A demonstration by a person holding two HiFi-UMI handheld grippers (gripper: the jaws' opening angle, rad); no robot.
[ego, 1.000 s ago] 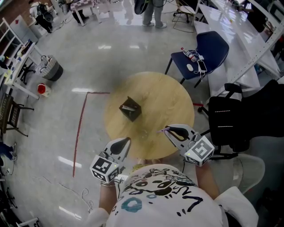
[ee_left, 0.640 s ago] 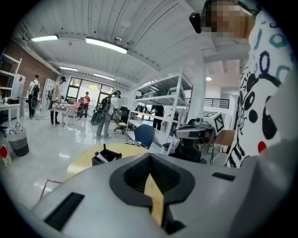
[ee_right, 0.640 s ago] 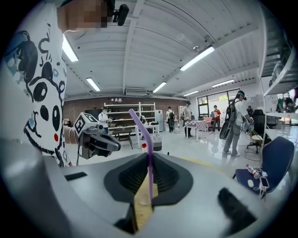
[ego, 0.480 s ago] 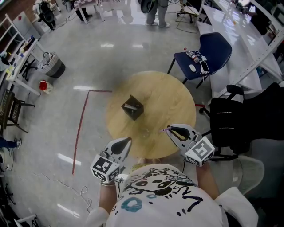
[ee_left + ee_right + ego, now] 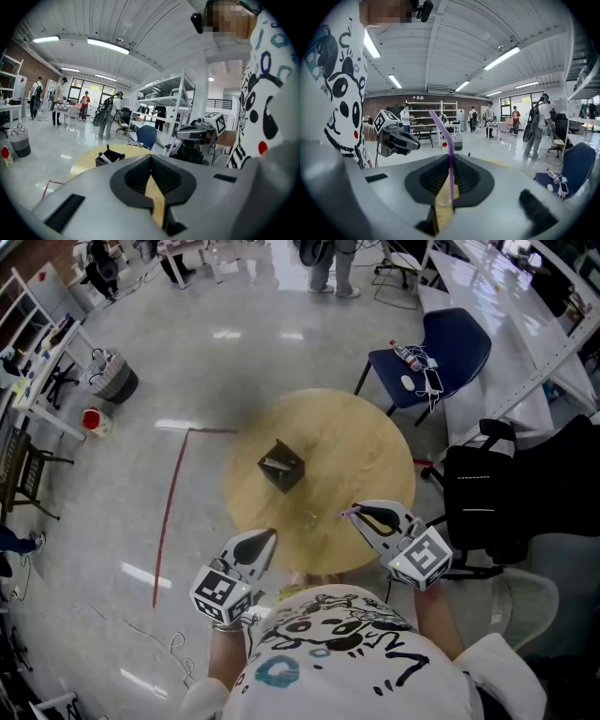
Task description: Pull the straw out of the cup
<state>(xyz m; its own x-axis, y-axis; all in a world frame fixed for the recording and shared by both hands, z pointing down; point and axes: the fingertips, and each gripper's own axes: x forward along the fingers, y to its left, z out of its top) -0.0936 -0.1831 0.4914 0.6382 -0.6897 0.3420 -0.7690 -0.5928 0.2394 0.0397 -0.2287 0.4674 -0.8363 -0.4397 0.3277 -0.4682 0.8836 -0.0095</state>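
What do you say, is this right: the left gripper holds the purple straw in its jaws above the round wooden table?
No, the right gripper holds the purple straw in its jaws above the round wooden table; the right gripper view shows it.

A glossy grey floor (image 5: pixel 187 371) is being lit by long ceiling strip lights (image 5: pixel 502 57), and a red tape line (image 5: pixel 169 512) is being shown on it at nine o'clock of the round wooden table (image 5: pixel 356 456). A blue chair (image 5: pixel 457 338) is being kept at one o'clock of that table, with white racking (image 5: pixel 525 324) beyond at two o'clock and a grey basket (image 5: pixel 111 381) well apart at ten o'clock. A brick wall (image 5: pixel 10 50) is being seen at the room's edge.
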